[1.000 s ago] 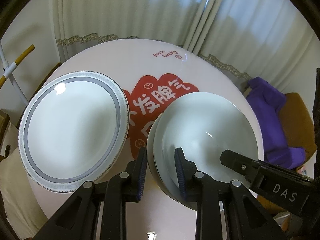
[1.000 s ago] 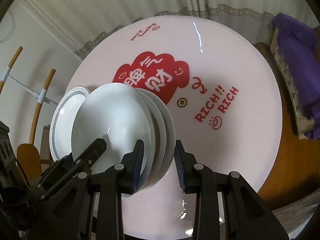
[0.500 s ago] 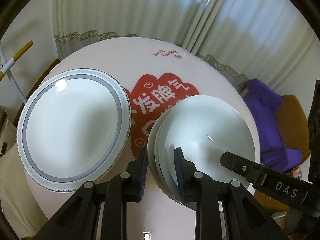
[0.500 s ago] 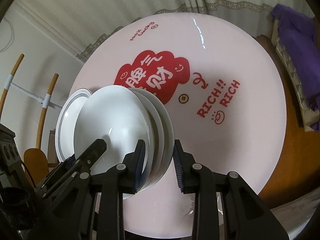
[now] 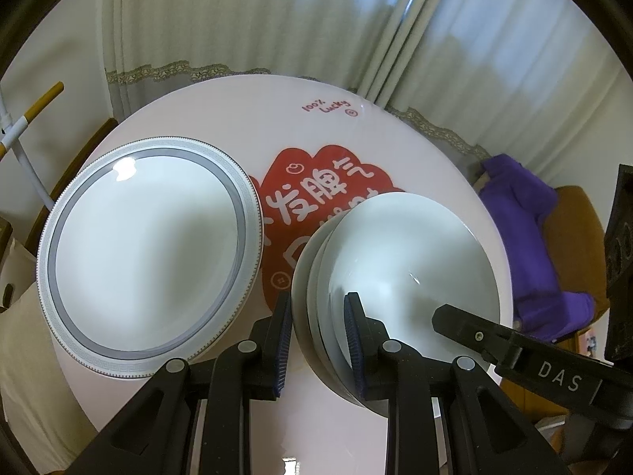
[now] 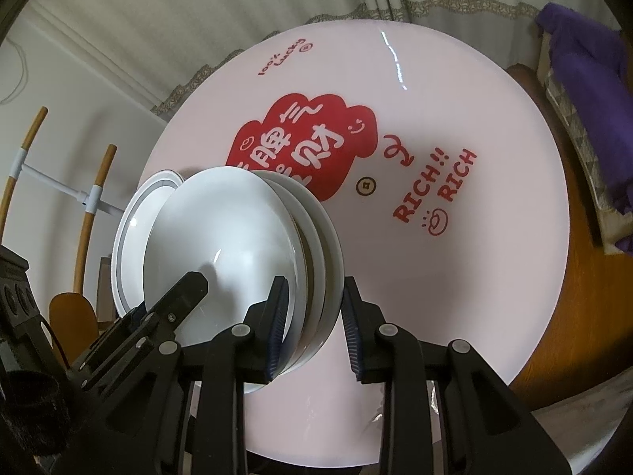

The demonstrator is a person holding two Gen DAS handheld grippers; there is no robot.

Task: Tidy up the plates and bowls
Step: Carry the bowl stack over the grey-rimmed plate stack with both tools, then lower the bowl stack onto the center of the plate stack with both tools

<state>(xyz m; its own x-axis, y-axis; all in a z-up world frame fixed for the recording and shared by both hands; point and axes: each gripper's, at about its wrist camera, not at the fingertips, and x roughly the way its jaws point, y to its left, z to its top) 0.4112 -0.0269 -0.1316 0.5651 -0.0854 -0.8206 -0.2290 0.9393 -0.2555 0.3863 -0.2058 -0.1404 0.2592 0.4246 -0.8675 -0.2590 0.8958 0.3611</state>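
Bowls point(image 5: 395, 273), three stacked, tilted above pink worktop point(image 6: 455, 277), right of grey-rimmed plate point(image 5: 146, 253). Gripped at rim from opposite sides: left tongs point(image 5: 318, 340) clenched on stack, right tongs point(image 6: 312, 336) likewise clamped there, closing slightly further.

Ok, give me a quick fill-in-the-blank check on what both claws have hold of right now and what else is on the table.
1. The left claw and the right claw both clamp the rim of the stack of white bowls, which counts ___ pieces.
2. The lone plate on the table has a ___ band round its rim.
3. In the left wrist view, that plate lies to the ___ of the stack.
Missing words: three; grey; left.
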